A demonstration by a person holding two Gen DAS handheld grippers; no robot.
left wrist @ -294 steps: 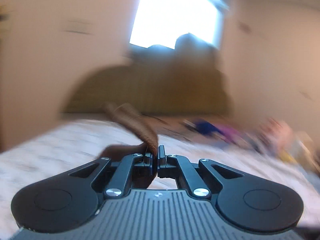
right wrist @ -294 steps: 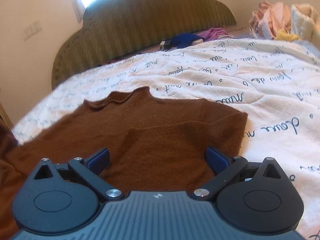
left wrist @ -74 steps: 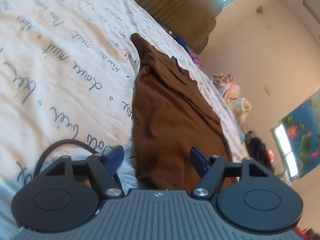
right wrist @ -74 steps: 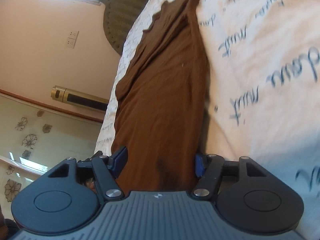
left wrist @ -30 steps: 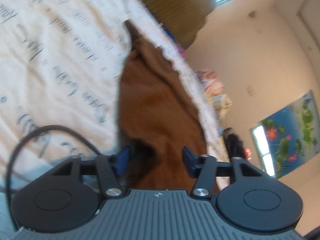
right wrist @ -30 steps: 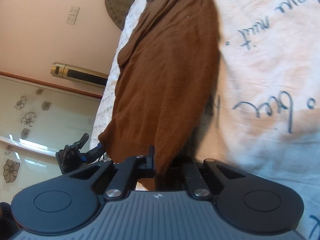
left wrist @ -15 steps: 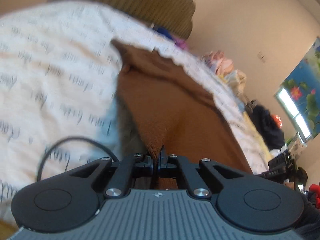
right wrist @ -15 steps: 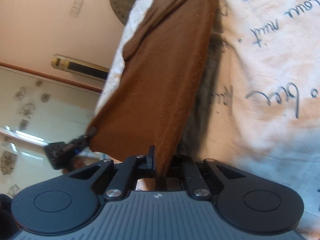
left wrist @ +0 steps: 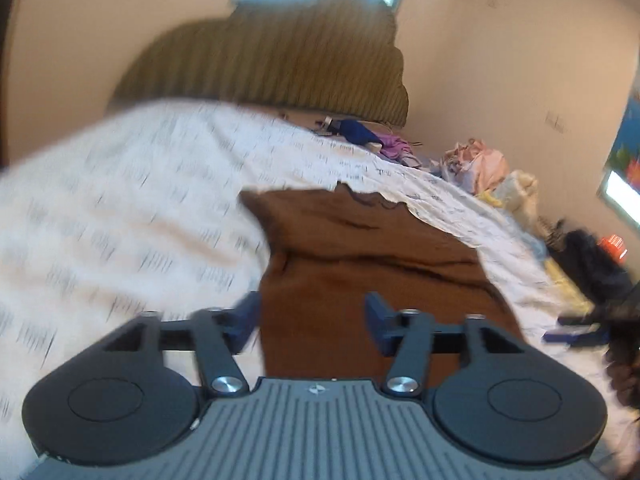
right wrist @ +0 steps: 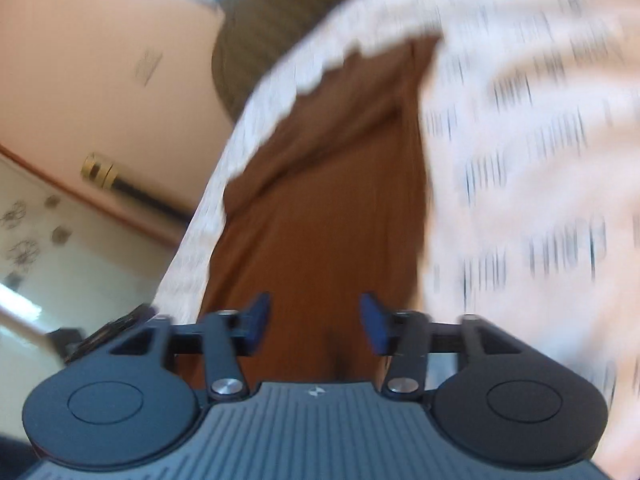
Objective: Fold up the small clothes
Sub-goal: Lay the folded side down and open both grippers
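Note:
A brown knitted top (left wrist: 360, 264) lies on the white bedspread (left wrist: 120, 208) with dark script, folded into a narrow strip with its neckline at the far end. My left gripper (left wrist: 312, 320) hovers over the near end of the strip, its jaws opening, with nothing pressed between the blue pads. In the right wrist view the same brown top (right wrist: 332, 208) runs away from my right gripper (right wrist: 314, 322), whose jaws are also opening and stand apart above the cloth. Both views are blurred by motion.
An olive ribbed headboard (left wrist: 272, 56) closes the far end of the bed. A blue garment (left wrist: 356, 130), a purple one (left wrist: 394, 146) and a pile of pink and yellow clothes (left wrist: 484, 168) lie at the far right. The other gripper's tip (left wrist: 576, 330) shows at the right edge.
Half a second ago both grippers were shut on the brown top's near edge and lifted it. Now both stand apart, the cloth has dropped flat, and both views have risen and rolled.

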